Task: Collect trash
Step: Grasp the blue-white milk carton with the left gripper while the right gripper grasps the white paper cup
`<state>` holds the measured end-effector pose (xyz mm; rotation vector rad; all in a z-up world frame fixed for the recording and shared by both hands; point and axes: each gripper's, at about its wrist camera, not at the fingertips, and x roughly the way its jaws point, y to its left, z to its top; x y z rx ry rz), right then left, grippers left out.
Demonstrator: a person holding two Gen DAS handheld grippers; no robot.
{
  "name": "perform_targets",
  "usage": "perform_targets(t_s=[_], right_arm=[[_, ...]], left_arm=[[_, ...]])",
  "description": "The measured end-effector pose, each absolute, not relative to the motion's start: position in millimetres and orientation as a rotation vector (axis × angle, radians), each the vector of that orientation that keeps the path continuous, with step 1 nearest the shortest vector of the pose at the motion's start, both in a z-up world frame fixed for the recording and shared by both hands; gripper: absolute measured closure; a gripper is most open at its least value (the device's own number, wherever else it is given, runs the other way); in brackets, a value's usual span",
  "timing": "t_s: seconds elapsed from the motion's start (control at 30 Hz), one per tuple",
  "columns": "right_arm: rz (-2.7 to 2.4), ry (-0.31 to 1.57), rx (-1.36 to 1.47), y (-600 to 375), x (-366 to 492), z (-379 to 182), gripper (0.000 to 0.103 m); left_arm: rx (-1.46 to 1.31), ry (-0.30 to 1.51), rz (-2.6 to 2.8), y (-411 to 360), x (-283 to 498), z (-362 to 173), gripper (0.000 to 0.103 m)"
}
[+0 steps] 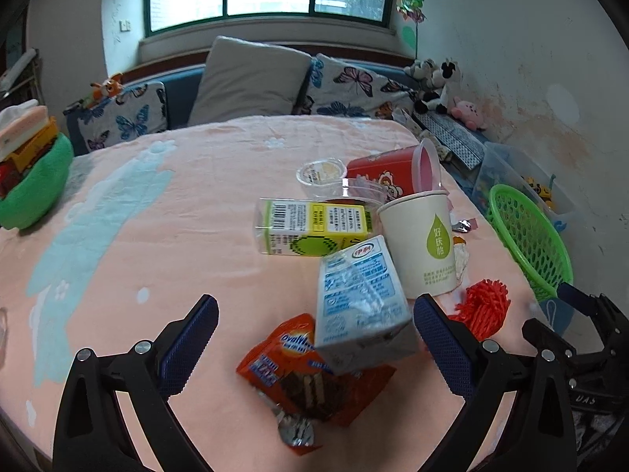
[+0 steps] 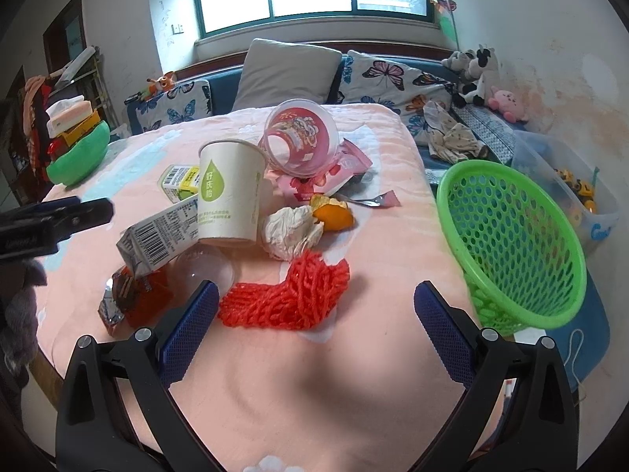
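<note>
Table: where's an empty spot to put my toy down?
The left side of the table is bare, between the green cushion and the yellow box. The near edge in front of the red net is bare too. It is crowded around the paper cup, milk carton and snack wrapper.

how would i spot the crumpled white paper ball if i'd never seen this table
On the pink table cover, find the tall paper cup with the green drop. The crumpled paper ball lies just right of its base, between the orange peel and red mesh netting. It is the only plain white wad.
</note>
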<state>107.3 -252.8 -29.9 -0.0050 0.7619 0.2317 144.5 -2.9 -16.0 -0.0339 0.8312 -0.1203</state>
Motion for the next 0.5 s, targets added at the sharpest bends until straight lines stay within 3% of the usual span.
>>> perform_targets(t_s=[0.5], right_arm=[[0.247, 0.775, -0.011, -258.2, 130.8, -36.8, 0.005]], left_arm=[[-0.050, 1.073, -0.275, -25.3, 222.9, -56.7, 0.008]])
